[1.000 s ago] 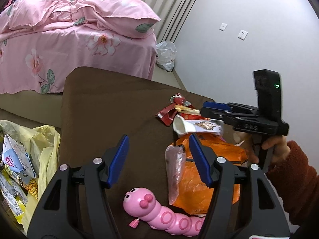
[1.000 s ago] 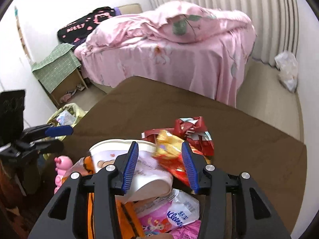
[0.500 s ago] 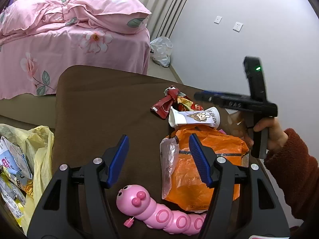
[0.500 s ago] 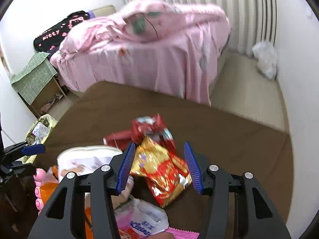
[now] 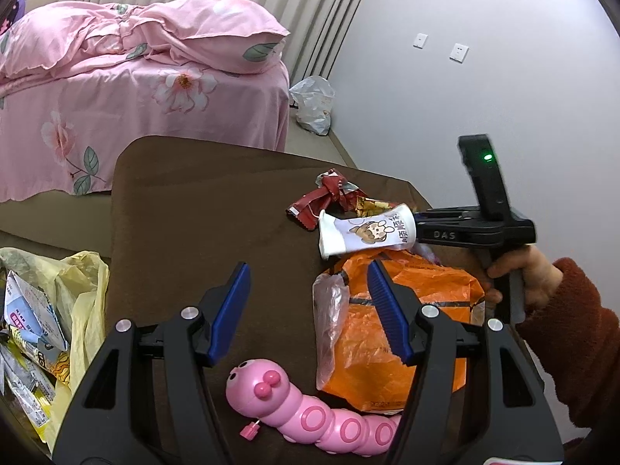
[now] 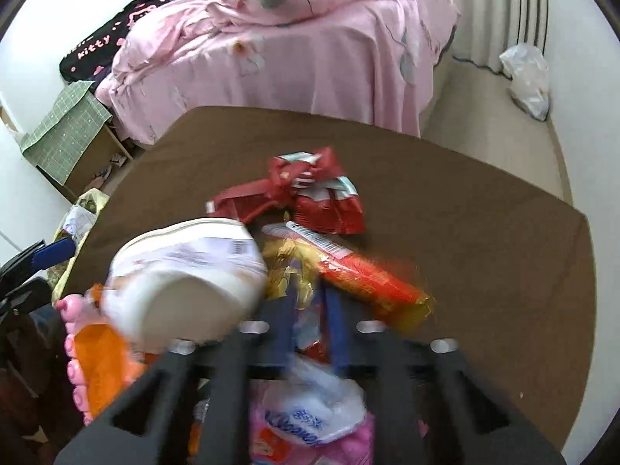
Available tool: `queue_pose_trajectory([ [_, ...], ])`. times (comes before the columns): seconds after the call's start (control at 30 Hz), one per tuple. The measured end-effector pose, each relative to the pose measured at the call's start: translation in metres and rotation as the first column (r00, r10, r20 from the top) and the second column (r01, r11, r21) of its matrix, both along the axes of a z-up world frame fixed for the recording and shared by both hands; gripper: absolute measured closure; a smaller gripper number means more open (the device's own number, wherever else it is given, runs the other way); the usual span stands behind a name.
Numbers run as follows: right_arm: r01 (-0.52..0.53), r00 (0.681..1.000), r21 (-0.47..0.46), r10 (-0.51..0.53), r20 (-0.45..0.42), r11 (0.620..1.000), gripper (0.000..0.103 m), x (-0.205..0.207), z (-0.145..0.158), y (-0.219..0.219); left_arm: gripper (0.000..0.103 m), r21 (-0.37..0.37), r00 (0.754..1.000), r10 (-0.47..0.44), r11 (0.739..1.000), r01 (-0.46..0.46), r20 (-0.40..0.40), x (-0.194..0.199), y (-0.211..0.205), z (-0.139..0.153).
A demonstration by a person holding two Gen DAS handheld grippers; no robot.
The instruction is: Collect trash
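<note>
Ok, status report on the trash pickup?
Left gripper open, empty. Right gripper jaws just closed on yellow-red snack wrapper. White cup crowding alongside.

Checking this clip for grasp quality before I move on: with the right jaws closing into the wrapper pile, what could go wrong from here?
1. The right gripper has just been closing on the crinkled red-and-yellow snack wrapper, and only at one end; the blurred view hides how firm the grip is, so it may slip free when lifted.
2. The white paper cup with a cartoon print lies on its side right beside the jaws; a lift could knock it and set it rolling.
</note>
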State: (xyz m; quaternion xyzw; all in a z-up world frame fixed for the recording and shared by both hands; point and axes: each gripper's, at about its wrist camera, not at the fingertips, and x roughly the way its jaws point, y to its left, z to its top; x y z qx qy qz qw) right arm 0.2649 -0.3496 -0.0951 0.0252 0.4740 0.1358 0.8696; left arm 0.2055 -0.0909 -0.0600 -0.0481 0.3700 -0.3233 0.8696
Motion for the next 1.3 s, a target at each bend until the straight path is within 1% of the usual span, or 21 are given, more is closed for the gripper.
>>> queue_pose_trajectory([
  [0.07, 0.029, 0.999, -0.037, -0.028, 0.044, 0.999, 0.094, -0.015, 0.011, 0.000, 0.044, 0.002, 1.000, -0.017, 1.000, 0.017, 0.002, -0.002, -0.002, 0.001],
  [0.17, 0.081, 0.992, -0.043, -0.076, 0.105, 0.996, 0.094, -0.043, 0.029, -0.008, 0.044, 0.007, 0.999, -0.046, 0.999, 0.046, -0.006, -0.005, -0.007, 0.000],
  [0.3, 0.141, 0.976, -0.009, -0.137, 0.172, 0.990, 0.094, -0.085, 0.051, -0.022, 0.044, 0.026, 0.995, -0.098, 0.995, 0.099, -0.020, -0.009, -0.017, -0.002],
  [0.37, 0.160, 0.965, 0.017, -0.160, 0.206, 0.987, 0.094, -0.106, 0.061, -0.028, 0.044, 0.038, 0.992, -0.117, 0.992, 0.119, -0.045, -0.010, -0.024, -0.006],
  [0.47, 0.198, 0.939, 0.040, -0.201, 0.277, 0.979, 0.094, -0.137, 0.078, -0.040, 0.044, 0.075, 0.990, -0.118, 0.990, 0.123, -0.073, -0.011, -0.033, -0.011],
  [0.53, 0.204, 0.930, 0.071, -0.216, 0.298, 0.976, 0.094, -0.151, 0.086, -0.046, 0.044, 0.112, 0.992, -0.096, 0.988, 0.104, -0.077, -0.014, -0.039, -0.014],
  [0.6, 0.194, 0.929, 0.107, -0.218, 0.300, 0.975, 0.094, -0.169, 0.091, -0.050, 0.047, 0.140, 0.994, -0.079, 0.986, 0.089, -0.073, -0.016, -0.043, -0.015],
  [0.67, 0.180, 0.932, 0.117, -0.207, 0.297, 0.977, 0.094, -0.185, 0.089, -0.049, 0.068, 0.149, 0.993, -0.063, 0.986, 0.077, -0.100, -0.016, -0.046, -0.018],
  [0.7, 0.173, 0.934, 0.116, -0.200, 0.296, 0.978, 0.094, -0.191, 0.087, -0.048, 0.073, 0.154, 0.993, -0.050, 0.986, 0.066, -0.103, -0.017, -0.046, -0.019],
  [0.73, 0.164, 0.937, 0.115, -0.191, 0.292, 0.980, 0.094, -0.198, 0.083, -0.046, 0.085, 0.165, 0.994, -0.034, 0.985, 0.051, -0.104, -0.018, -0.046, -0.020],
  [0.77, 0.160, 0.940, 0.116, -0.187, 0.285, 0.980, 0.094, -0.205, 0.078, -0.045, 0.092, 0.169, 0.995, -0.022, 0.985, 0.039, -0.101, -0.020, -0.045, -0.019],
  [0.9, 0.145, 0.949, 0.112, -0.170, 0.264, 0.983, 0.094, -0.221, 0.060, -0.034, 0.093, 0.128, 0.997, 0.034, 0.991, -0.025, -0.066, -0.035, -0.031, -0.006],
  [0.97, 0.136, 0.955, 0.166, -0.174, 0.239, 0.977, 0.094, -0.228, 0.052, -0.032, 0.094, 0.103, 0.997, 0.072, 0.992, -0.067, -0.041, -0.046, -0.021, 0.005],
  [1.03, 0.132, 0.965, 0.235, -0.179, 0.194, 0.963, 0.094, -0.234, 0.042, -0.030, 0.094, 0.084, 0.994, 0.109, 0.991, -0.108, -0.007, -0.060, -0.009, 0.019],
  [1.13, 0.141, 0.969, 0.275, -0.189, 0.159, 0.951, 0.093, -0.242, 0.031, -0.022, 0.094, 0.101, 0.992, 0.125, 0.987, -0.127, 0.030, -0.077, -0.001, 0.029],
  [1.17, 0.141, 0.971, 0.307, -0.192, 0.144, 0.941, 0.092, -0.244, 0.028, -0.021, 0.094, 0.120, 0.994, 0.109, 0.986, -0.112, 0.031, -0.085, 0.000, 0.030],
  [1.2, 0.131, 0.975, 0.339, -0.183, 0.127, 0.932, 0.081, -0.245, 0.025, -0.020, 0.094, 0.132, 0.995, 0.097, 0.986, -0.099, 0.025, -0.089, 0.001, 0.029],
  [1.23, 0.122, 0.978, 0.352, -0.173, 0.116, 0.928, 0.071, -0.246, 0.023, -0.019, 0.094, 0.149, 0.996, 0.083, 0.985, -0.084, 0.013, -0.094, 0.001, 0.026],
  [1.27, 0.112, 0.981, 0.353, -0.160, 0.112, 0.929, 0.051, -0.248, 0.022, -0.016, 0.094, 0.162, 0.997, 0.078, 0.984, -0.077, 0.002, -0.099, 0.002, 0.023],
  [1.3, 0.095, 0.983, 0.337, -0.142, 0.119, 0.937, 0.048, -0.252, 0.022, -0.012, 0.094, 0.171, 0.997, 0.076, 0.983, -0.073, -0.007, -0.102, 0.004, 0.020],
])
